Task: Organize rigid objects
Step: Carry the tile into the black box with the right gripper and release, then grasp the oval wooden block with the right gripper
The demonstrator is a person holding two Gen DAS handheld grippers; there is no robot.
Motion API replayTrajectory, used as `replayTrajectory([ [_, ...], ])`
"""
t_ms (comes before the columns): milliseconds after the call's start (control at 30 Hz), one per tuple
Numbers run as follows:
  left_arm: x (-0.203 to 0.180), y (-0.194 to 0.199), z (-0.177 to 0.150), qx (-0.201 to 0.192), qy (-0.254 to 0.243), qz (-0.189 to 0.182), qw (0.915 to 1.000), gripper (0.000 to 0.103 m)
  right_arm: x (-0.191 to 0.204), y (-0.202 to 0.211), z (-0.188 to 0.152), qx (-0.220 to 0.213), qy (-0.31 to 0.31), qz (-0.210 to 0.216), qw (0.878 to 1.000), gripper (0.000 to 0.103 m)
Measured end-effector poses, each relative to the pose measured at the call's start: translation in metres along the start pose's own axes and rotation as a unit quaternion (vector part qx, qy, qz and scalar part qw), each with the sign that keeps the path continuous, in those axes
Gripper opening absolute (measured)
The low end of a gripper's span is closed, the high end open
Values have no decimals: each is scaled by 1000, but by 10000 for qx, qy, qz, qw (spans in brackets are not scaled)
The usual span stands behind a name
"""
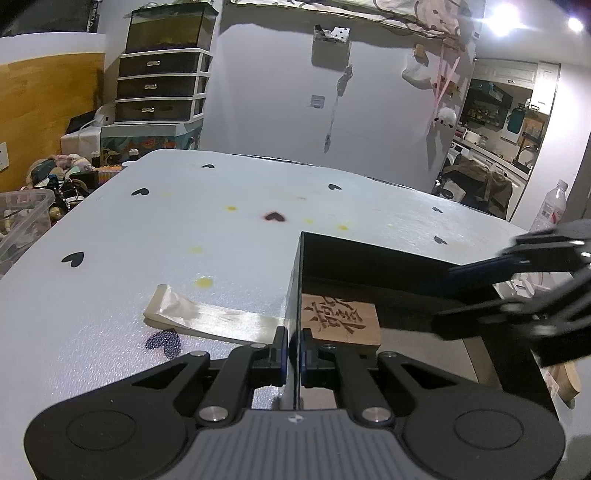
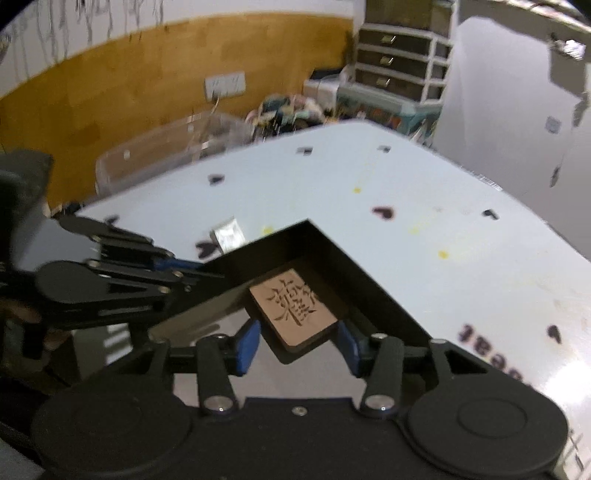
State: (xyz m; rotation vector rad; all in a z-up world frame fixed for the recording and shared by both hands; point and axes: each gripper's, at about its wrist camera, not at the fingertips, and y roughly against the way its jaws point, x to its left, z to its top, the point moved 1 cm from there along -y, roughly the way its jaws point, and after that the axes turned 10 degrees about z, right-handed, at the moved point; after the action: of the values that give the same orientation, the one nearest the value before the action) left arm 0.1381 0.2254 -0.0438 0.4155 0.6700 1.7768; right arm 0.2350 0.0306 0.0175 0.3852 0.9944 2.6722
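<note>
Left view: your left gripper [image 1: 293, 345] clamped on box [image 1: 369, 258] wall. Block [image 1: 341, 321] inside box, just right of fingertips. Grip slip tips box.

Right view: right gripper [image 2: 297, 341] jaws apart, block [image 2: 293, 308] between, contact unclear. Off-centre closing may skew block.

two ceiling lights [image 1: 502, 22] flare hard at the upper right of the left wrist view, throwing streaks and a purple fringe into the corner above the white table [image 1: 166, 229]. the table itself is evenly lit and slightly bluish, with a soft sheen toward its far edge and grainy texture close in. the black box [image 1: 369, 254] on the table is dark inside, its floor in shadow. the right gripper [image 1: 480, 295] is smeared beside the box. the right wrist view is softer all over: the wall and clutter beyond the table are motion-blurred. both views bow straight lines outward and darken to black at the corners.
</note>
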Motion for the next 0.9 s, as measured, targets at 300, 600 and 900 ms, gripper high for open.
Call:
replayTrajectory([
  [300, 2, 0, -2, -50, 115, -13, 9999, 6, 4, 65, -47, -820, -412, -656, 9936, 94],
  [600, 0, 1, -3, -91, 117, 47, 9999, 5, -15, 102, -107, -1035, -1267, -1821, 9696, 103],
  [900, -2, 2, -3, -101, 146, 121, 9998, 5, -49, 128, -166, -919, -2074, -2347, 9452, 103],
])
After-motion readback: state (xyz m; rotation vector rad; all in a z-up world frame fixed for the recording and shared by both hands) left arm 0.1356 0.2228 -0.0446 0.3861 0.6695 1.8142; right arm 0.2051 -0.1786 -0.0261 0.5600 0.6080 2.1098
